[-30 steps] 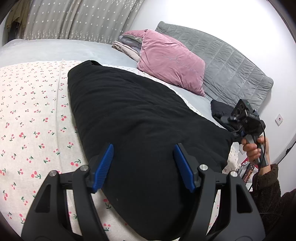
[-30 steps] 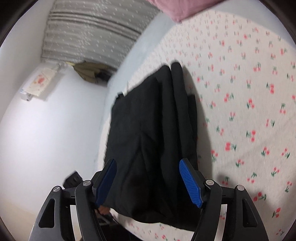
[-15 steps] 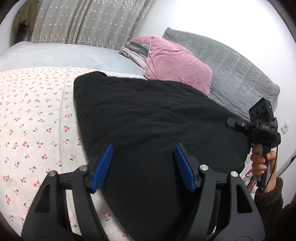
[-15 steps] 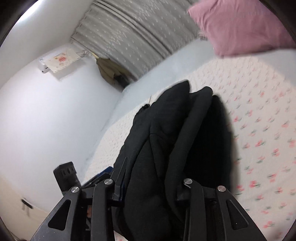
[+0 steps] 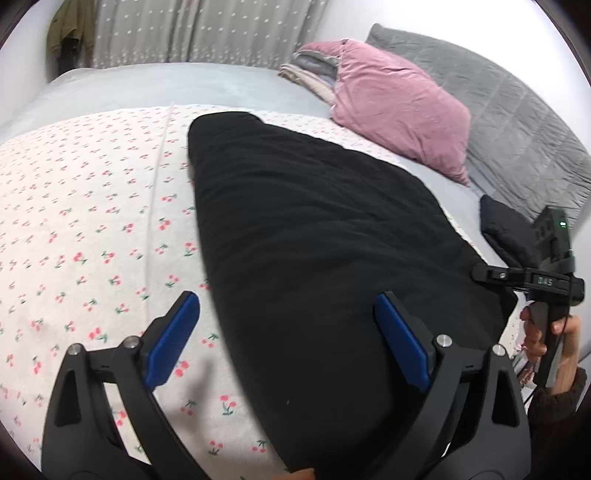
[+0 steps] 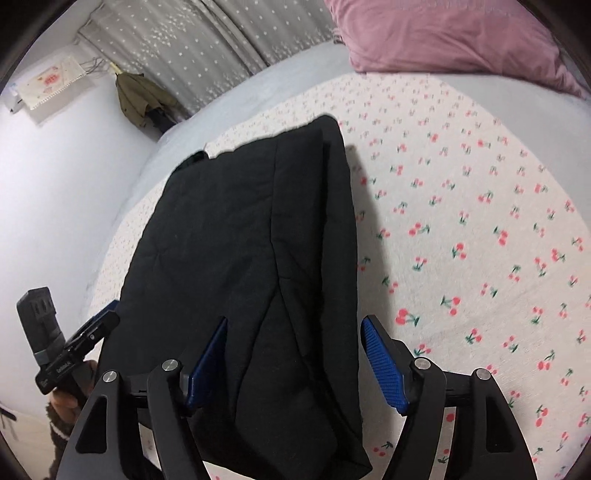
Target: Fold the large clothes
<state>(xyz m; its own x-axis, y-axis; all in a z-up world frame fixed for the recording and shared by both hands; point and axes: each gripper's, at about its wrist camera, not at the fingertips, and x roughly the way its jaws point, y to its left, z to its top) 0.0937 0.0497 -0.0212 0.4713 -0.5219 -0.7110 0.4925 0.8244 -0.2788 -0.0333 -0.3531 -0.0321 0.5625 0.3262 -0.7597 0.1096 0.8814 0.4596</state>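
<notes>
A large black garment (image 5: pixel 314 240) lies folded lengthwise on the cherry-print sheet (image 5: pixel 92 221). My left gripper (image 5: pixel 286 332) hovers over its near left edge, jaws opening wide, one pad over the sheet and one over the cloth, neither pressing. In the right wrist view the same black garment (image 6: pixel 240 240) runs away from me, and my right gripper (image 6: pixel 295 358) straddles its near end. Its jaws are opening and the cloth lies loose between them. A hand holds each gripper: the right gripper (image 5: pixel 487 272) shows at the garment's right corner, the left gripper (image 6: pixel 107 317) at its left side.
A pink pillow (image 5: pixel 399 110), a stack of folded linens (image 5: pixel 306 74) and a grey quilted cover (image 5: pixel 517 129) sit at the head of the bed. Another dark folded item (image 5: pixel 506 229) lies by the right edge. Curtains (image 5: pixel 203 29) and a hanging olive jacket (image 6: pixel 140 96) stand beyond.
The right gripper's jaws, clamped on a bunched end of the garment half a second ago, have spread and the cloth lies flatter. The left jaws have widened.
</notes>
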